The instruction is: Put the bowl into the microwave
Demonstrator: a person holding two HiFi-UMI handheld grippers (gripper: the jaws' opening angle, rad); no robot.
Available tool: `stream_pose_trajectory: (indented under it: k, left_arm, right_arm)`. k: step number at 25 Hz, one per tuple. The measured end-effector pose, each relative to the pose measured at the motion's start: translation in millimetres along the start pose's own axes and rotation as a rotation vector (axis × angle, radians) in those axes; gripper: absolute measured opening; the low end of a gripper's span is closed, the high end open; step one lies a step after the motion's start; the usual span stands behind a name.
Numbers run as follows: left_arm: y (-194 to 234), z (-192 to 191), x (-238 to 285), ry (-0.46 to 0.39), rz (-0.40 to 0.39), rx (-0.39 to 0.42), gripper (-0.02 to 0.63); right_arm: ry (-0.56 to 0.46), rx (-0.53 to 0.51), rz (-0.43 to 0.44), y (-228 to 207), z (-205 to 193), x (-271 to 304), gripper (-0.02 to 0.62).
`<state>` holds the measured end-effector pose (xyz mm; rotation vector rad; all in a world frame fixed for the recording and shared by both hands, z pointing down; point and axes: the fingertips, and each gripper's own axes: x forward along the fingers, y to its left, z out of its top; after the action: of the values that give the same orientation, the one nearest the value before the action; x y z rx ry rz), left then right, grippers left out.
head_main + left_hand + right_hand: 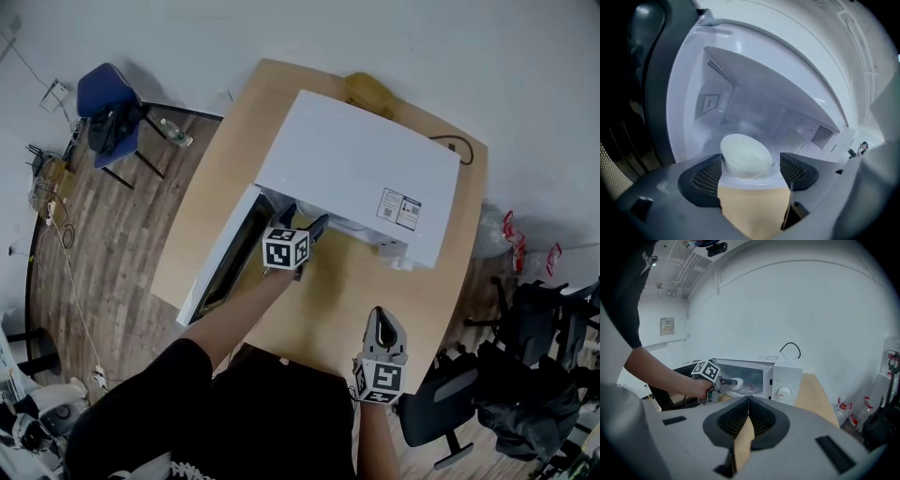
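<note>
A white bowl sits on the glass turntable inside the open white microwave. My left gripper is at the oven's mouth, jaws wide open. The bowl lies just past its fingertips, and neither pad presses on it. From the right gripper view, the bowl shows right in front of the left gripper. My right gripper hovers over the table's front edge, away from the microwave. Its jaws are shut with nothing between them.
The microwave door hangs open toward the left over the wooden table. A yellow object and a black cable lie behind the oven. A blue chair stands far left and black chairs stand right.
</note>
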<state>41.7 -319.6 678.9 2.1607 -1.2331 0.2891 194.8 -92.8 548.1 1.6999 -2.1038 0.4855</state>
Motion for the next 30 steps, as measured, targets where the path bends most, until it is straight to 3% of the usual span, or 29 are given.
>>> stream_pose_trajectory:
  k: [4, 7, 22, 30]
  left_arm:
    - [3, -2, 8, 0.03, 0.034, 0.127, 0.359]
    - [0, -4, 14, 0.05, 0.03, 0.16, 0.359]
    - [-21, 10, 65, 0.034, -0.025, 0.131, 0.359]
    - [-18, -4, 26, 0.04, -0.042, 0.089, 0.359]
  right_arm:
    - [-0.005, 0.002, -0.004, -3, 2, 0, 0.061]
    - [0.0, 0.006, -0.008, -8, -1, -1, 0.061]
    - [0.023, 0.014, -0.027, -36, -4, 2, 0.061]
    - [-0.011, -0.006, -0.053, -41, 9, -6, 0.061]
